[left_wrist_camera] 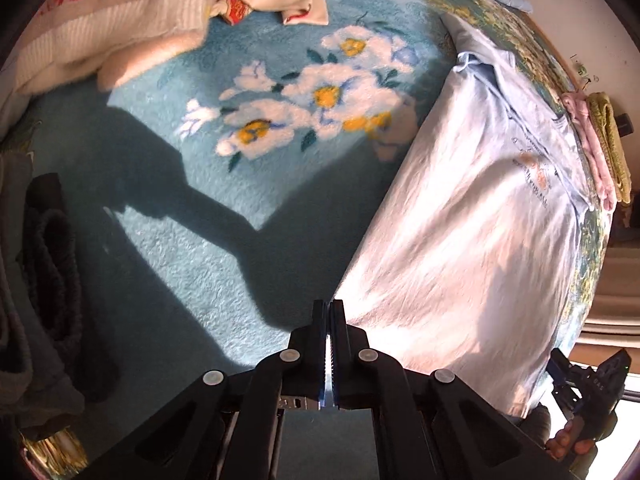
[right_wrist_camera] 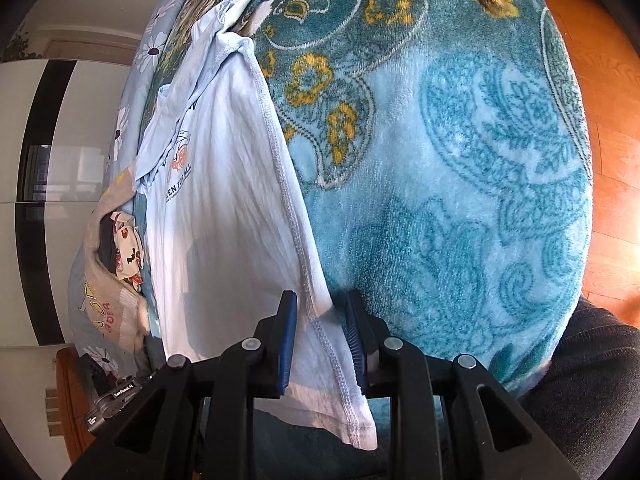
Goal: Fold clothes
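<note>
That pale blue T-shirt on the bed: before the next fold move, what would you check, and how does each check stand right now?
1. Left gripper shut: ok, fingers together, a sliver of pale cloth seemingly between them.
2. Right gripper clamped on the pale blue T-shirt: not ok, open; the stitched hem lies between its fingers.
3. Shirt spread flat on the blanket: mostly ok, some wrinkles.
4. Sleeve tucked in: cannot tell.
5. Landing area free: ok, the beige sweater lies apart.
</note>
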{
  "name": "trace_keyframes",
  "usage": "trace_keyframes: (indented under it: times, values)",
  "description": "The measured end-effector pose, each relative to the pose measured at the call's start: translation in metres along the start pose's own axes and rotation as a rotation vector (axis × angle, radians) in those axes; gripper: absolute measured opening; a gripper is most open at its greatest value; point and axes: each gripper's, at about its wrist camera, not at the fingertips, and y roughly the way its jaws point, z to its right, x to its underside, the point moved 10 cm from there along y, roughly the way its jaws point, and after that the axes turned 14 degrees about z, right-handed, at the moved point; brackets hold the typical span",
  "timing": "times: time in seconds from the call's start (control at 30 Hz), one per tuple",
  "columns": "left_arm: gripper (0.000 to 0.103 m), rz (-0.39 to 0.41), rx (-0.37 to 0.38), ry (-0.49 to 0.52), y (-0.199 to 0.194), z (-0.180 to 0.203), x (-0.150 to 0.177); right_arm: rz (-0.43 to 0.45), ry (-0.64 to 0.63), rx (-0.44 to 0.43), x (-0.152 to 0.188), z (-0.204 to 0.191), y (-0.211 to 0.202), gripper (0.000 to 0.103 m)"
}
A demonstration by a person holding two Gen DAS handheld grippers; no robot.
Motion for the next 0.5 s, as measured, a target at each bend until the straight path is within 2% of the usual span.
trace_keyframes:
  times: [0.07,0.1,0.2,0.4,0.47,0.5]
  values:
    - [0.0,-0.042,-0.052,-0.025,0.011,-0.014,0.015,-0.002,-0.001,-0.001,0.001,0.001,-0.002,0.026]
    - [0.0,-0.042,-0.045,-0.056,0.012,-0.018,0.018,-0.003,-0.001,-0.002,0.001,0.002,-0.002,0.026]
    - [0.0,-0.022,0.012,-0.14,0.009,-0.02,0.016,-0.001,-0.003,-0.002,0.002,0.002,-0.004,0.026]
    - [0.004,0.062,0.08,-0.136,-0.001,-0.008,-0.014,-0.006,-0.03,0.018,0.005,-0.001,-0.006,0.026]
    - [0.019,0.068,0.083,-0.121,0.002,-0.002,-0.02,-0.008,-0.039,0.027,0.007,-0.001,-0.005,0.027]
    - [0.038,0.067,0.092,-0.108,0.005,0.003,-0.022,-0.009,-0.041,0.03,0.007,-0.001,-0.004,0.027]
